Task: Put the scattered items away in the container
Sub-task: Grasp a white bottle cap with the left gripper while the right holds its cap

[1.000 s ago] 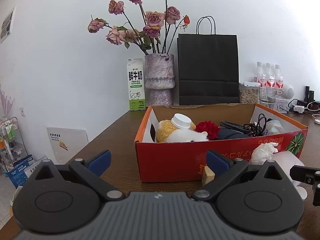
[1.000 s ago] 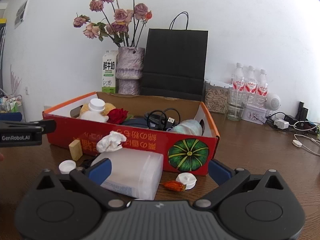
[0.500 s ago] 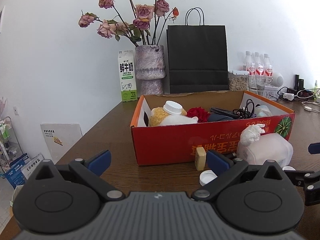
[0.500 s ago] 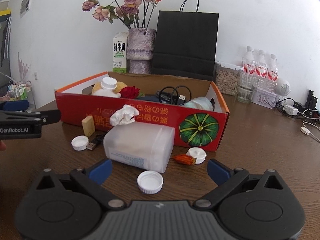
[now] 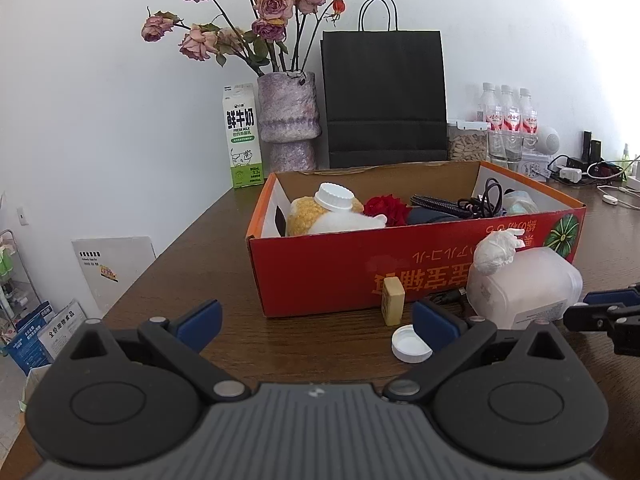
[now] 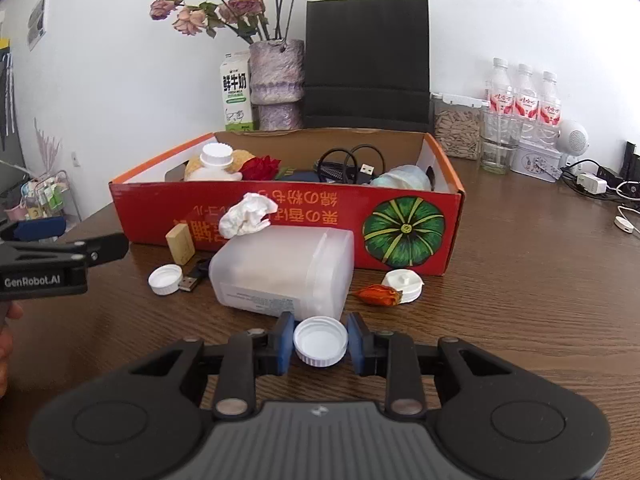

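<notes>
Cardboard box [image 6: 280, 216], red with a pumpkin print, already holds a capped bottle, plush, red flower, cables and a pouch. In front of it, a translucent plastic tub [image 6: 282, 272] topped by a crumpled tissue [image 6: 248, 214], a mahjong tile [image 6: 181, 243], USB stick, dried bud and three white caps remain out. Right gripper [image 6: 320, 342] is closing around the nearest white cap [image 6: 320, 340]; left gripper [image 5: 316, 316] stands wide, empty.

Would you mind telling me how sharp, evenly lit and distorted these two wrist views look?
Left wrist view: sharp and evenly lit, dark vignette in the upper corners, black paper bag edges bowed by fisheye. Right wrist view: equally bright, red box crisp, gripper body at the bottom slightly soft.
</notes>
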Tool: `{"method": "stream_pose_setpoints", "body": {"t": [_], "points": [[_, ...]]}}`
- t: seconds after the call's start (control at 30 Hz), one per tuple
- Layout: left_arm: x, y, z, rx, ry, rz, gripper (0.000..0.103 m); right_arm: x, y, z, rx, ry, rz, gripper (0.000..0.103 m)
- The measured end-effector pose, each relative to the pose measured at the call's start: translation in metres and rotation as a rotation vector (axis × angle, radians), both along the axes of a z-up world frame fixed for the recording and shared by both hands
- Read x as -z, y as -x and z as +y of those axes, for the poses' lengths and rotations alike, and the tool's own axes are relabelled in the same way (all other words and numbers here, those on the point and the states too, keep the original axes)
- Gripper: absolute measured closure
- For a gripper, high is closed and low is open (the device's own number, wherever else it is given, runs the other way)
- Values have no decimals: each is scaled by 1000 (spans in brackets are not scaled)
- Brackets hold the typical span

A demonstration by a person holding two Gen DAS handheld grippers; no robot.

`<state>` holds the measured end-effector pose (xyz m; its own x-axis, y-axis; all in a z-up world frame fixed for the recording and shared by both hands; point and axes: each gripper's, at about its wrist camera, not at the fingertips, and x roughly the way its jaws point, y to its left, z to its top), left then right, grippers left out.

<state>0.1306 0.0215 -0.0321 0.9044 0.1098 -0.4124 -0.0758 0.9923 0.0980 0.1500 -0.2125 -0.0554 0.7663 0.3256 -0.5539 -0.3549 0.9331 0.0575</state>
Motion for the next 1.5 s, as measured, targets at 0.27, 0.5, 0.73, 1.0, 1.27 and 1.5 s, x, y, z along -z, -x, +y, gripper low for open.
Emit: {"method": "stream_pose_setpoints", "body": {"t": [0.27, 0.5, 0.73, 1.0, 1.27, 1.5], "points": [[3, -6, -10, 40, -6, 47, 0, -4, 1, -6, 40, -18, -32, 76], [8, -17, -21, 78, -15, 106, 1, -5, 4, -9, 67, -25, -52, 76], [13, -28, -27, 76, -14, 156, 14, -5, 4, -8, 64, -22, -58, 76], [16, -36, -26, 100, 24, 200, 42, -5, 4, -7, 61, -22, -58, 76], [16, -36, -21, 121, 89, 205, 74, -4, 4, -5, 59, -20, -57, 76], [12, -31, -14, 82, 119, 162, 74, -4, 5, -6, 59, -21, -59, 76]]}}
